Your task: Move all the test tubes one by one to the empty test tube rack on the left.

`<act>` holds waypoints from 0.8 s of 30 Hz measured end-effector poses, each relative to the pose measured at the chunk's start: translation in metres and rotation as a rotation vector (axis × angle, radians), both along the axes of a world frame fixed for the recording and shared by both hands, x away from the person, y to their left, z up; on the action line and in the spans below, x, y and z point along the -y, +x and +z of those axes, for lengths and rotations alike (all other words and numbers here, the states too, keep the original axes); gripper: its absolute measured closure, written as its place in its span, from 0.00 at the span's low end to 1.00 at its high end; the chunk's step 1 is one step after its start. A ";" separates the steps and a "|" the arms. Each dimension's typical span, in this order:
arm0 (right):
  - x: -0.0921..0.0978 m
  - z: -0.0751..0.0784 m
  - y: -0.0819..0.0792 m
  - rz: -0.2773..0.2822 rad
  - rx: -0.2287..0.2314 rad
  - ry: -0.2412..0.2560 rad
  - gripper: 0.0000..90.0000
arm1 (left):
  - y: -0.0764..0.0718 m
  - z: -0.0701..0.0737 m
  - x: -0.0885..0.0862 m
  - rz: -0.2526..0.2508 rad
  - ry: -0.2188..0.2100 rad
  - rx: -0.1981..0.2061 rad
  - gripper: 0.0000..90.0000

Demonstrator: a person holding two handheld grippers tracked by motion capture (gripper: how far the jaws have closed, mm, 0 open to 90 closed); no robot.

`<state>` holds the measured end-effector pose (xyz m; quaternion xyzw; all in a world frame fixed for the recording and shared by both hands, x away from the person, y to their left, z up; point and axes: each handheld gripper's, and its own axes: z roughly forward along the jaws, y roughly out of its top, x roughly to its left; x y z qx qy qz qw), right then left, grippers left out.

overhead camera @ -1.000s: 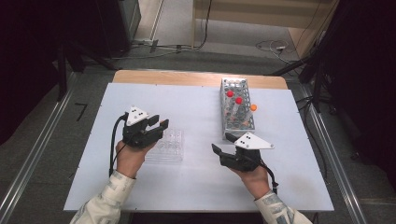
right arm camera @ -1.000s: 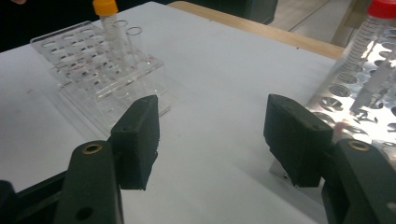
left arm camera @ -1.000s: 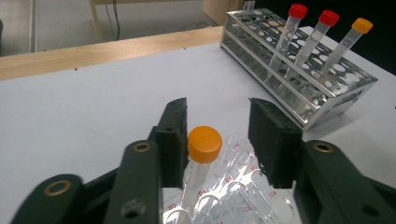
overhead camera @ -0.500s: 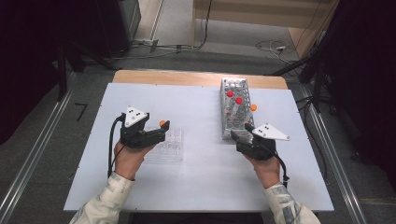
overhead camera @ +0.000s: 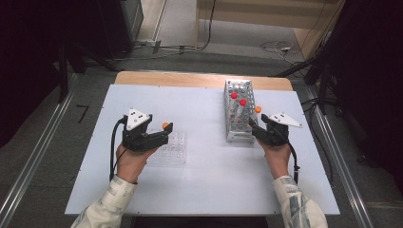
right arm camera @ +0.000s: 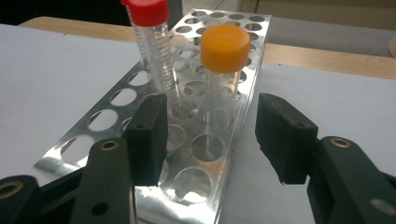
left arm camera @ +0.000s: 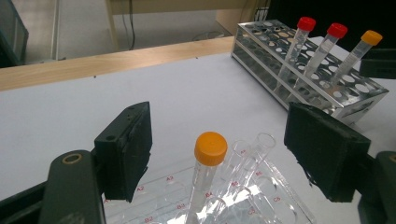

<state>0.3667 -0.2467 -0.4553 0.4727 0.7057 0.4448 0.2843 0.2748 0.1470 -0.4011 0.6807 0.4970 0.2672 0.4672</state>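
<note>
On the white worktop (overhead camera: pixel 204 156), taking the metal rack (overhead camera: pixel 240 110) as the landmark, the left tongs (overhead camera: pixel 161 137) sit well to the left of it, held in the person's left hand (overhead camera: pixel 129 161) over a clear plastic tray (overhead camera: pixel 168 149). In the left gripper view these tongs (left arm camera: pixel 219 154) are spread wide, their pads apart on either side of an orange-capped tube (left arm camera: pixel 205 177) that stands in the clear tray (left arm camera: pixel 261 205) and leans a little; neither pad touches it. From above, that tube's orange cap (overhead camera: pixel 165 125) shows just beside the tips of the left tongs. Far off in the same view the rack (left arm camera: pixel 308 74) carries two red-capped tubes (left arm camera: pixel 299 39) and a second orange-capped tube (left arm camera: pixel 357 53) in a row near its close end. Moving right, the rack lies lengthwise away from the person, with the two red caps (overhead camera: pixel 238 99) over its middle and an orange cap (overhead camera: pixel 257 109) at its right edge. Just to the right of the rack's near end, the right tongs (overhead camera: pixel 254 129) point at it, held in the right hand (overhead camera: pixel 278 156). In the right gripper view these tongs (right arm camera: pixel 210 135) are open as well, one pad over the rack's (right arm camera: pixel 215 154) holes and the other just off its right edge, with the rack's orange-capped tube (right arm camera: pixel 224 65) standing upright a little beyond the gap and a red-capped tube (right arm camera: pixel 152 42) to its left.
</note>
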 end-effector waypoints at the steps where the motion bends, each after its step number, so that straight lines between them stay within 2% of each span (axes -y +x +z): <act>1: 0.000 -0.001 0.003 -0.005 0.004 0.001 0.49 | 0.000 0.000 0.000 0.000 0.001 0.000 0.27; 3: 0.000 -0.002 0.008 -0.009 0.008 0.015 0.51 | 0.000 -0.001 0.001 0.002 0.004 0.000 0.27; 8: -0.005 -0.003 0.018 -0.017 0.009 0.005 0.60 | 0.000 -0.001 0.001 0.003 0.008 -0.001 0.27; 12: -0.005 -0.007 0.022 -0.026 0.000 -0.003 0.68 | -0.001 -0.001 0.001 0.002 0.007 0.001 0.27; 16: -0.005 -0.007 0.021 -0.030 0.011 -0.003 0.78 | 0.000 -0.001 0.000 0.001 0.009 0.000 0.27; 20: -0.005 -0.003 0.019 -0.030 0.034 0.002 0.79 | -0.001 -0.001 0.000 0.004 0.004 0.002 0.27; 24: -0.003 0.011 0.015 -0.030 0.062 0.016 0.79 | -0.001 0.000 0.000 0.004 0.003 0.002 0.27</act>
